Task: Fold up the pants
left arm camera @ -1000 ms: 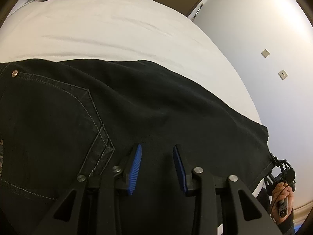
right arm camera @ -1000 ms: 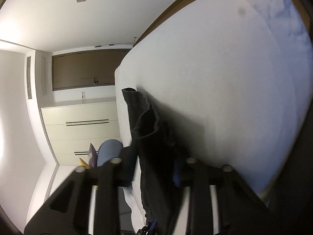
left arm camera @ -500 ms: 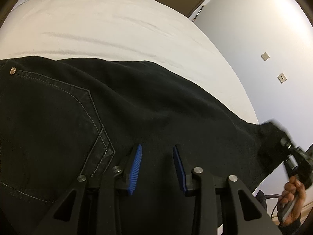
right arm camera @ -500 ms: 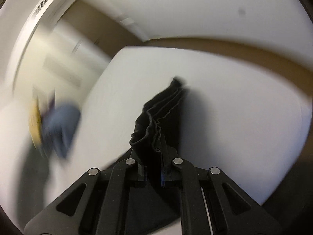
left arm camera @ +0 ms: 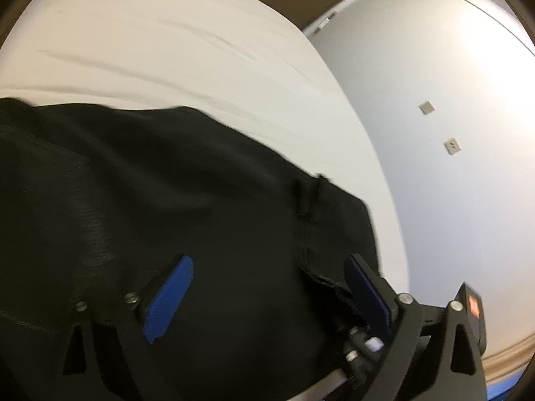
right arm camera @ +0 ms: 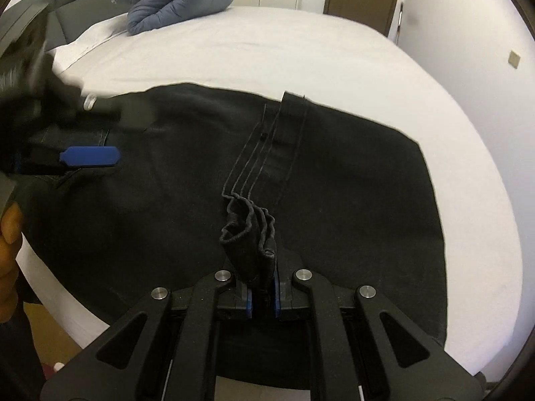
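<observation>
The black pants (right arm camera: 334, 180) lie spread across the white bed (right arm camera: 301, 46), and I judge the worst risk is the thick, bunched hem end (right arm camera: 249, 230) slipping out of my right gripper (right arm camera: 260, 297) as I carry it over, since several stacked layers could slide apart and leave the fold crooked. My right jaws are pressed tight on that bunched hem, pinching it just above the cloth below. My left gripper (left arm camera: 267, 292) has its jaws spread wide and holds nothing, hanging just above the pants, so nothing anchors the lower layer if it drags.
</observation>
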